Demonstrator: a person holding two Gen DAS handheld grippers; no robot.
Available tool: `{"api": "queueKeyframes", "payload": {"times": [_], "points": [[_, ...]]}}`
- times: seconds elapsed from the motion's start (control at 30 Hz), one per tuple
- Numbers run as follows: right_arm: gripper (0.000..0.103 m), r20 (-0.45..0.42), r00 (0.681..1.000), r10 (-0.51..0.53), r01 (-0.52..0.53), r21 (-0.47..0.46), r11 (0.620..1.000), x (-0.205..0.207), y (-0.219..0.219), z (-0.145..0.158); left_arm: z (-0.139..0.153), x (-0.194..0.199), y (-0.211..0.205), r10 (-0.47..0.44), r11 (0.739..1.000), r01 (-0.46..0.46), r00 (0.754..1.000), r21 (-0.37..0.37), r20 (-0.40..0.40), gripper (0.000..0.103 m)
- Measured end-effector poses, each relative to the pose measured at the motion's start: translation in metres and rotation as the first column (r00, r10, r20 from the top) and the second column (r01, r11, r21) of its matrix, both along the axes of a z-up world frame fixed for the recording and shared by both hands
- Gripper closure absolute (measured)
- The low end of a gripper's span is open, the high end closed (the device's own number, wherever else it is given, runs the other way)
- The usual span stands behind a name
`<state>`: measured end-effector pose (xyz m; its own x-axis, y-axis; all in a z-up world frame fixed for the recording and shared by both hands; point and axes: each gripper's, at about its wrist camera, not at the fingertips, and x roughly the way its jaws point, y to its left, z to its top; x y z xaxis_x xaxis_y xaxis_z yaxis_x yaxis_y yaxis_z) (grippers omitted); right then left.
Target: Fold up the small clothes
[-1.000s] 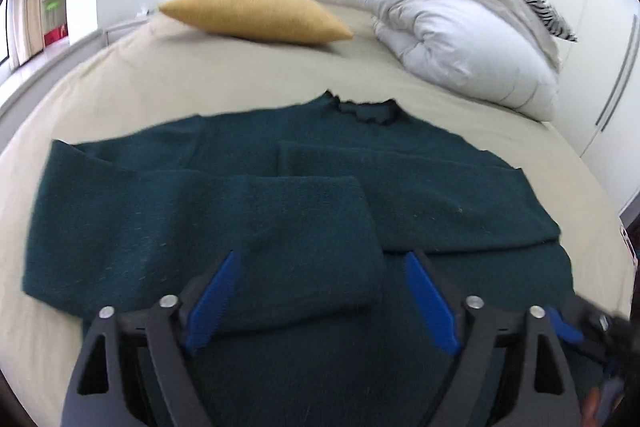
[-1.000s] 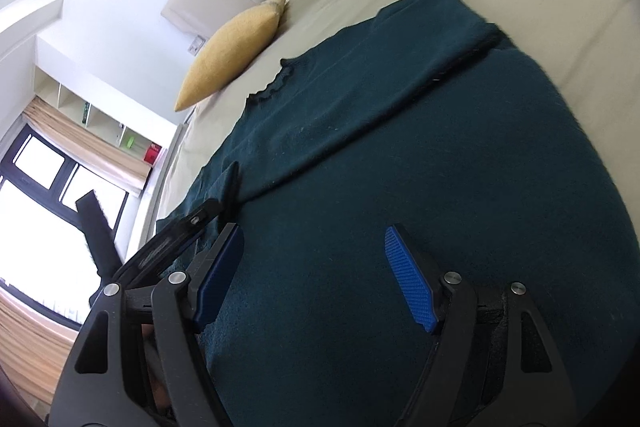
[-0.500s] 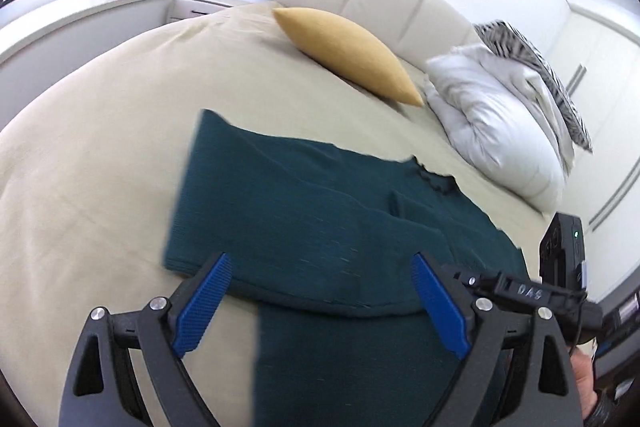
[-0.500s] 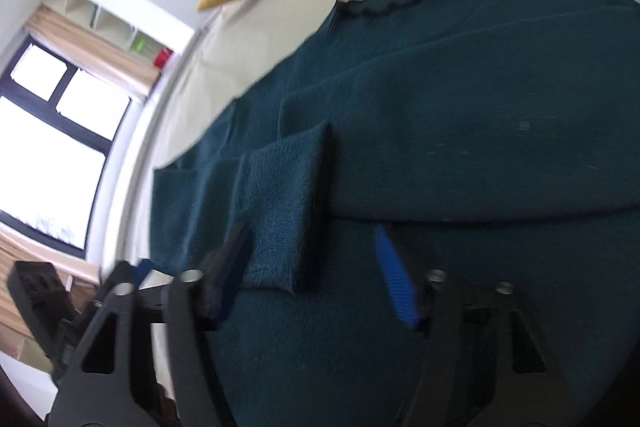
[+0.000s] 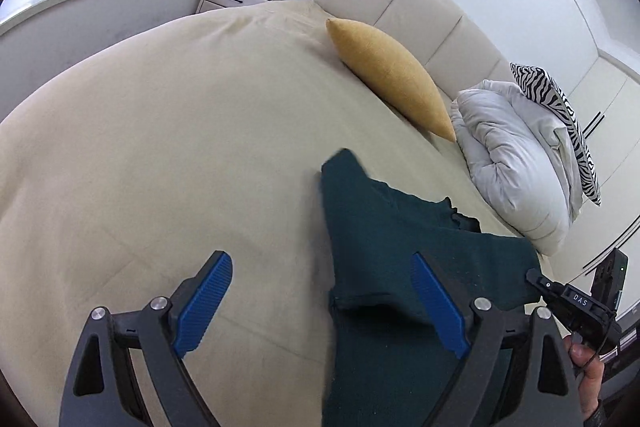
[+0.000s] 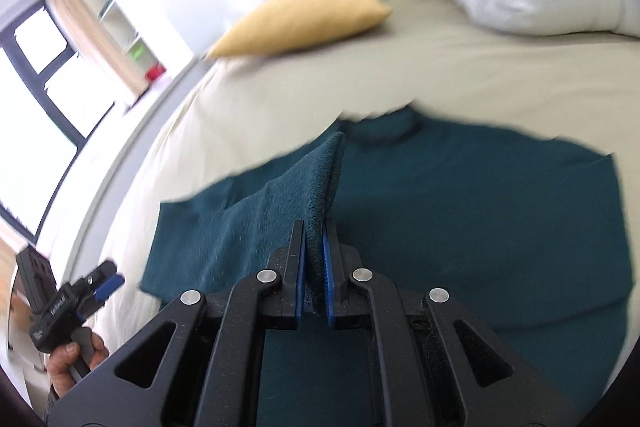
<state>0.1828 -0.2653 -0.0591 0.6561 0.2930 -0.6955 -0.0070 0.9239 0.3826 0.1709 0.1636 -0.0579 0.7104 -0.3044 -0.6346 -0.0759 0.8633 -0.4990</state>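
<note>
A: What is seen, taken from left to right?

B: The left gripper (image 5: 322, 303) is held wide apart over the bed (image 5: 160, 155), nothing between its pads; only the left edge of the dark green sweater (image 5: 400, 247) lies beneath them, toward five o'clock in the left wrist view. The right gripper (image 6: 315, 267) has just been closing, and its pads are now pressed onto a raised fold of the sweater (image 6: 460, 227), a ridge of cloth running away toward twelve o'clock in the right wrist view.

A: Where is the garment placed?

B: It is spread flat on the bed, neckline toward the headboard (image 5: 420, 19), with one sleeve already laid across the body.

A: What could go wrong from here?

B: Only a thin pinch appears to be held. If more than one layer has been caught, the body may be dragged along and the laid sleeve undone. If the knit slips out during the lift, the fold would fall crooked. With the left edge unheld, the whole sweater may slide on the sheet.

A: What else is around, and is anything in the way?

B: A yellow cushion (image 5: 392, 75) lies at one o'clock, a bundled white duvet (image 5: 516, 163) at three o'clock with a zebra-striped pillow (image 5: 560, 115) on it. All are well apart from the sweater; nothing is judged to block the fold.
</note>
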Motion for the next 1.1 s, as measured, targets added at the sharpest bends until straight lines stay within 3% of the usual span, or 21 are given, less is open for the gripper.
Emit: {"api": "queueKeyframes", "payload": {"times": [0.1, 0.17, 0.23, 0.3, 0.4, 0.5, 0.53, 0.6, 0.7, 0.9, 0.97, 1.03, 1.1], "points": [[0.097, -0.068, 0.995, -0.074, 0.071, -0.047, 0.996, 0.01, -0.04, -0.023, -0.002, 0.015, -0.008, -0.013, 0.999, 0.014, 1.0, 0.042, -0.022, 0.012], [0.097, -0.118, 0.99, -0.081, 0.081, -0.006, 0.997, 0.014, -0.056, -0.041, -0.004, 0.027, -0.015, -0.037, 0.998, 0.039, 0.998, 0.04, -0.042, 0.012], [0.097, -0.101, 0.993, -0.067, 0.067, -0.001, 0.998, 0.011, -0.058, -0.046, -0.009, 0.042, -0.027, -0.06, 0.994, 0.066, 0.995, 0.086, -0.078, 0.014], [0.097, -0.095, 0.993, -0.063, 0.065, 0.016, 0.998, 0.012, -0.058, -0.05, -0.016, 0.054, -0.036, -0.085, 0.989, 0.098, 0.989, 0.107, -0.12, 0.029], [0.097, -0.087, 0.995, -0.055, 0.059, 0.036, 0.998, 0.014, -0.06, -0.053, -0.029, 0.072, -0.055, -0.131, 0.974, 0.162, 0.973, 0.155, -0.192, 0.043], [0.097, -0.093, 0.995, -0.038, 0.043, 0.057, 0.997, 0.011, -0.062, -0.058, -0.033, 0.081, -0.067, -0.129, 0.965, 0.169, 0.972, 0.203, -0.194, 0.044], [0.097, -0.093, 0.995, -0.029, 0.034, 0.061, 0.998, 0.009, -0.061, -0.06, -0.032, 0.082, -0.068, -0.127, 0.964, 0.167, 0.973, 0.207, -0.194, 0.047], [0.097, -0.098, 0.995, -0.022, 0.028, 0.062, 0.998, 0.007, -0.061, -0.063, -0.034, 0.082, -0.072, -0.135, 0.962, 0.176, 0.971, 0.211, -0.197, 0.075], [0.097, -0.119, 0.992, -0.035, 0.047, 0.094, 0.994, 0.003, -0.065, -0.066, -0.035, 0.078, -0.076, -0.17, 0.946, 0.215, 0.966, 0.244, -0.193, 0.091], [0.097, -0.087, 0.996, -0.017, 0.027, 0.113, 0.993, -0.007, -0.056, -0.047, -0.017, 0.083, -0.065, -0.216, 0.919, 0.261, 0.96, 0.296, -0.176, 0.095], [0.097, -0.082, 0.997, -0.007, 0.016, 0.1, 0.995, -0.007, -0.05, -0.043, -0.018, 0.085, -0.059, -0.201, 0.923, 0.246, 0.964, 0.296, -0.175, 0.095], [0.097, -0.128, 0.992, -0.021, 0.027, 0.046, 0.999, -0.001, -0.047, -0.055, -0.033, 0.085, -0.058, -0.19, 0.929, 0.243, 0.96, 0.279, -0.206, 0.094], [0.097, -0.201, 0.978, -0.057, 0.066, 0.038, 0.997, 0.006, -0.055, -0.078, -0.039, 0.078, -0.06, -0.195, 0.928, 0.239, 0.965, 0.287, -0.175, 0.09]]}}
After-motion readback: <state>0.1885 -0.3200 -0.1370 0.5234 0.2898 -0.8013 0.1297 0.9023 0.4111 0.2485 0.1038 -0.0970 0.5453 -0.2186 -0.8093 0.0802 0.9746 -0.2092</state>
